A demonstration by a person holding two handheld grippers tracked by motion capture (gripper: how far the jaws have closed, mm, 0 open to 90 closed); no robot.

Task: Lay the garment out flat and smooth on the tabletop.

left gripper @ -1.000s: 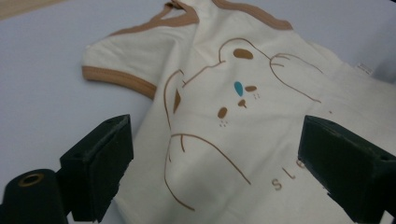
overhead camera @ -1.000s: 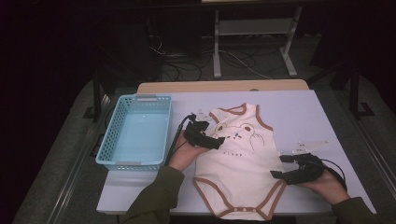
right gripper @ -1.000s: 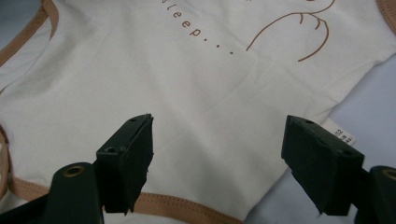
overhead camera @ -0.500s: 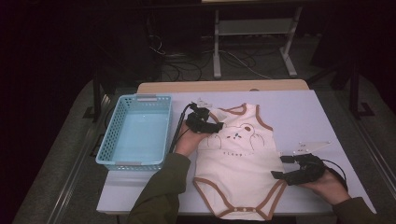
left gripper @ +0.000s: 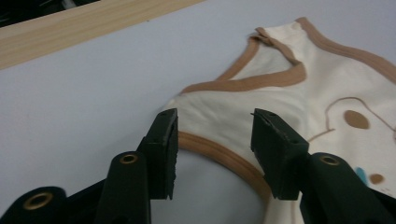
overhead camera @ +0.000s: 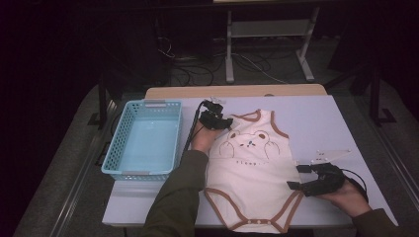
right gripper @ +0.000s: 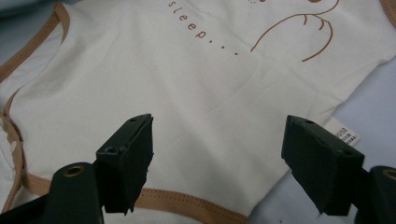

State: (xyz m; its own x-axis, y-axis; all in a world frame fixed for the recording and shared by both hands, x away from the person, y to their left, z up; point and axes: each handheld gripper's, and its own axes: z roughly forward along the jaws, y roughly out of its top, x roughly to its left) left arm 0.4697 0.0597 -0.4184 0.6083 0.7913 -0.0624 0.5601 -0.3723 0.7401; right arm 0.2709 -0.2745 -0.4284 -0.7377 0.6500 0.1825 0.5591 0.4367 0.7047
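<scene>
The cream bodysuit (overhead camera: pixel 254 173) is lying flat just right of the blue basket (overhead camera: pixel 146 138). Left gripper (left gripper: pixel 214 135) has just been closing around its shoulder edge, not pinching yet. Right gripper (right gripper: pixel 217 161) is hovering wide at the leg hem.

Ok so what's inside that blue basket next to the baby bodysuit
The light blue basket looks empty: its pale floor shows bare in the high view. Its near wall hides a thin strip of floor behind it, so something flat there could go unseen. The bodysuit lies outside it, on the table.
</scene>
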